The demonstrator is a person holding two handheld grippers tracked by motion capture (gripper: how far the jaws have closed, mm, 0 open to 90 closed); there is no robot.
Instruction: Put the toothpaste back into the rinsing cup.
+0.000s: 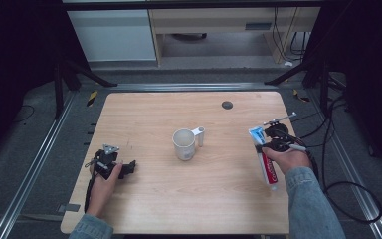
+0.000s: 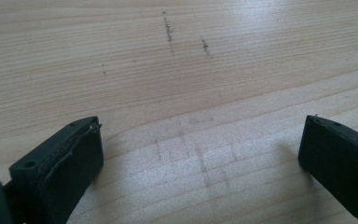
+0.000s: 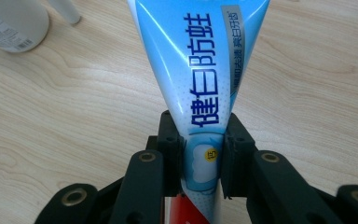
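A toothpaste tube (image 1: pixel 264 159), blue at its flat end and red towards the cap, lies at the right side of the wooden table (image 1: pixel 189 107). My right gripper (image 1: pixel 273 142) is shut on it; in the right gripper view both black jaws press the blue part of the tube (image 3: pixel 200 79) from either side. A white mug (image 1: pixel 184 144) with a handle stands near the table's middle. My left gripper (image 1: pixel 124 169) rests on the table at the left, its jaws wide apart over bare wood (image 2: pixel 191 93) with nothing between them.
A small dark round spot (image 1: pixel 227 104) marks the table's far side. The mug's base (image 3: pixel 9 23) shows at the top left of the right gripper view. Cables (image 1: pixel 348 189) trail off the table's right edge. Black stand legs (image 1: pixel 298 69) flank the far corners.
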